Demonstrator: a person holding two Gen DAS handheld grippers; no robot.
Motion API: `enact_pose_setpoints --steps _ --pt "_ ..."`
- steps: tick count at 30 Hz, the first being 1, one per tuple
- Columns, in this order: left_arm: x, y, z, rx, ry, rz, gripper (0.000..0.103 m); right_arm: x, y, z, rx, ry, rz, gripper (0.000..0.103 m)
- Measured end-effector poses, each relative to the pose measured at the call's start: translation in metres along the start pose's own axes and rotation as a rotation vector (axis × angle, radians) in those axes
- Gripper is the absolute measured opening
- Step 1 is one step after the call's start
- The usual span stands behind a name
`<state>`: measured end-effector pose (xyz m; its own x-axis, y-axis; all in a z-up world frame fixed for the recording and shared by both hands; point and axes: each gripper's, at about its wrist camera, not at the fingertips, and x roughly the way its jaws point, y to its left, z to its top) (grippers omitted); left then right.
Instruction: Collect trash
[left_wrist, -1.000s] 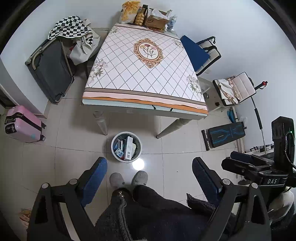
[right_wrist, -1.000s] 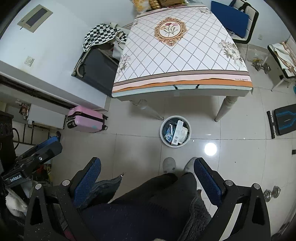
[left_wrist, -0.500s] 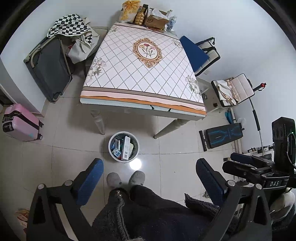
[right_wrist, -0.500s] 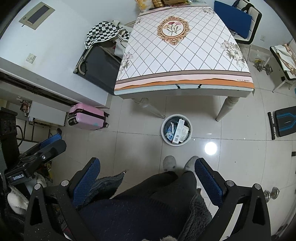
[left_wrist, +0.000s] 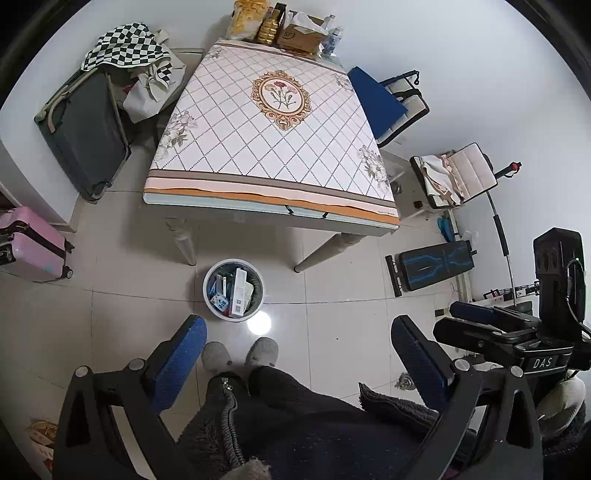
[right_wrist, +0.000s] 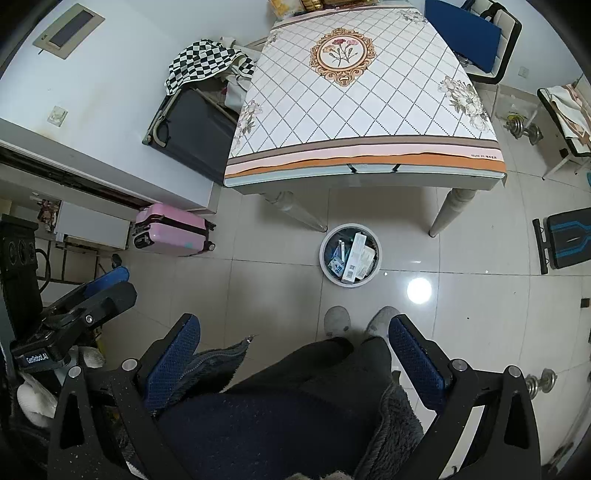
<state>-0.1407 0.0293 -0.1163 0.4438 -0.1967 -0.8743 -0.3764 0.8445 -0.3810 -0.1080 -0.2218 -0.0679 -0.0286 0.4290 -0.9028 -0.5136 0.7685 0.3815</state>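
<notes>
A round white trash bin (left_wrist: 207, 291) stands on the tiled floor by the table's near edge, holding boxes and wrappers (left_wrist: 236, 288). It also shows in the right wrist view (right_wrist: 324, 263). My left gripper (left_wrist: 297, 332) is open and empty, held high above the floor over the person's legs. My right gripper (right_wrist: 293, 330) is open and empty at a similar height. Each gripper shows in the other's view, the right one (left_wrist: 480, 325) at the right and the left one (right_wrist: 92, 295) at the left.
A table with a patterned cloth (left_wrist: 273, 122) stands ahead, with snack packs and a cardboard box (left_wrist: 299, 33) at its far end. A dark suitcase (left_wrist: 85, 136) and a pink suitcase (left_wrist: 29, 243) are left. Chairs (left_wrist: 391, 99) and a bench (left_wrist: 436, 264) are right.
Both grippers have drifted slightly, so the table and bin shifted a little in both views. Both stay open and empty.
</notes>
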Motion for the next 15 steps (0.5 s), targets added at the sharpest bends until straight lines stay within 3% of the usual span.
enact_pose_setpoints --steps 15 --pt "0.0037 -0.0044 0.0015 -0.003 0.005 -0.005 0.102 0.0013 -0.0023 0.0035 0.005 0.005 -0.004 0.103"
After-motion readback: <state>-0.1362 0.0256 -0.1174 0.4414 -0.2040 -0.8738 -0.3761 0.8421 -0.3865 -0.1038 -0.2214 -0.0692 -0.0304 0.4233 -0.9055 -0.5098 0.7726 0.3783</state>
